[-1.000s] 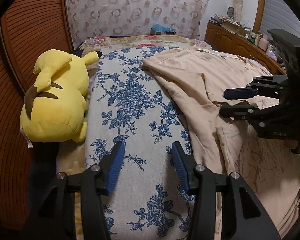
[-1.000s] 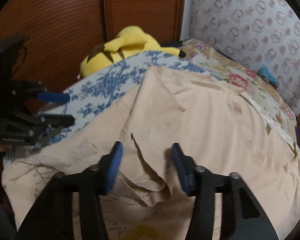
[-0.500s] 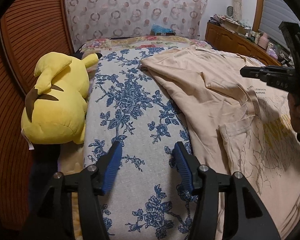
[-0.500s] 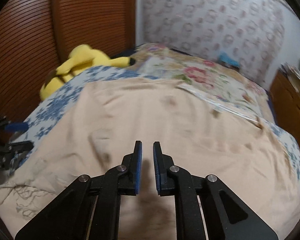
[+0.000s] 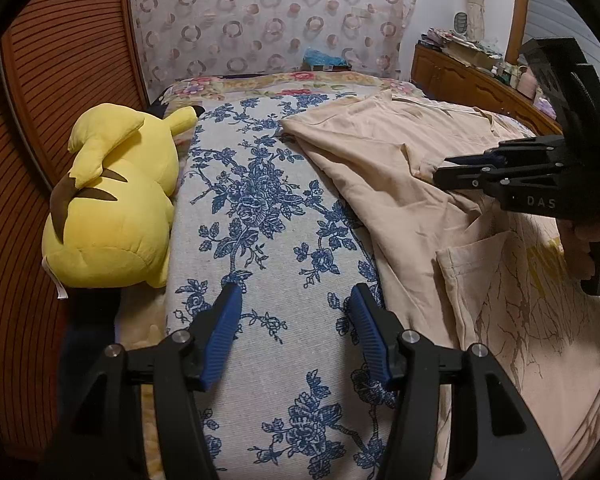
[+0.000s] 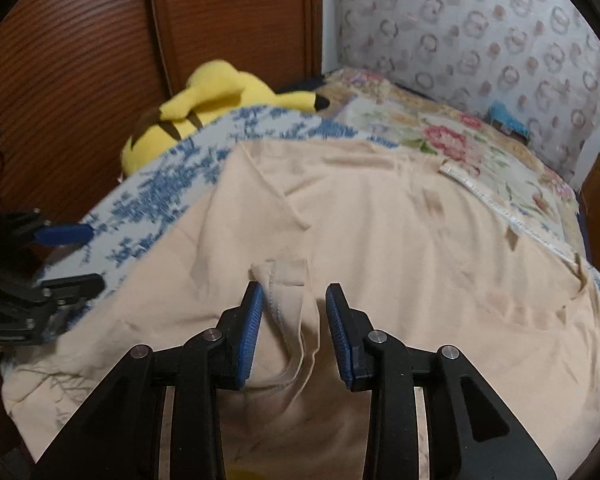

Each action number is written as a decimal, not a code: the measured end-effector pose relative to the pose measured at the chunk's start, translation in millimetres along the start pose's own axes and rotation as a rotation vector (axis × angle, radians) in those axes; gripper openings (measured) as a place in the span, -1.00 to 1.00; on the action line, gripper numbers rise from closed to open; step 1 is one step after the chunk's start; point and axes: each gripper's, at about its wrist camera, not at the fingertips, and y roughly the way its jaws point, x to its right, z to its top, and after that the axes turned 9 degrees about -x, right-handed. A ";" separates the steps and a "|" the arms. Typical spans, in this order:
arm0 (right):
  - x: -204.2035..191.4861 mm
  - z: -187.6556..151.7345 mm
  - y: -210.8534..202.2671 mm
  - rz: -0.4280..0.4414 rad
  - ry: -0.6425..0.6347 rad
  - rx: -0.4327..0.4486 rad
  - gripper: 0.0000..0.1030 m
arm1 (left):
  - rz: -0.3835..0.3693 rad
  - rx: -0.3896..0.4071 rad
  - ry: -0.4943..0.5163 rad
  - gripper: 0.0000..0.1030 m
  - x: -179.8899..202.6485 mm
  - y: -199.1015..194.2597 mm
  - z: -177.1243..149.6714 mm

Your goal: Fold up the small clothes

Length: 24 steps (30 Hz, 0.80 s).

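— Zero folds done so far?
— None visible. Left gripper (image 5: 294,332): fingers parted, just widened, empty over the floral bedcover (image 5: 260,200). Beige T-shirt (image 5: 380,160): spread on bed. Right gripper (image 6: 294,332): just reopening, sleeve (image 6: 288,280) loose between. All folding probably left.

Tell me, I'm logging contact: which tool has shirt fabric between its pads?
The right tool, jaws just opening around a beige shirt fold; the left tool hovers over blue-floral cover.
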 end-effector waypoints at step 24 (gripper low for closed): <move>70.6 -86.9 -93.9 -0.179 0.135 0.094 0.01 | -0.062 0.056 0.020 0.10 32.3 -24.0 0.9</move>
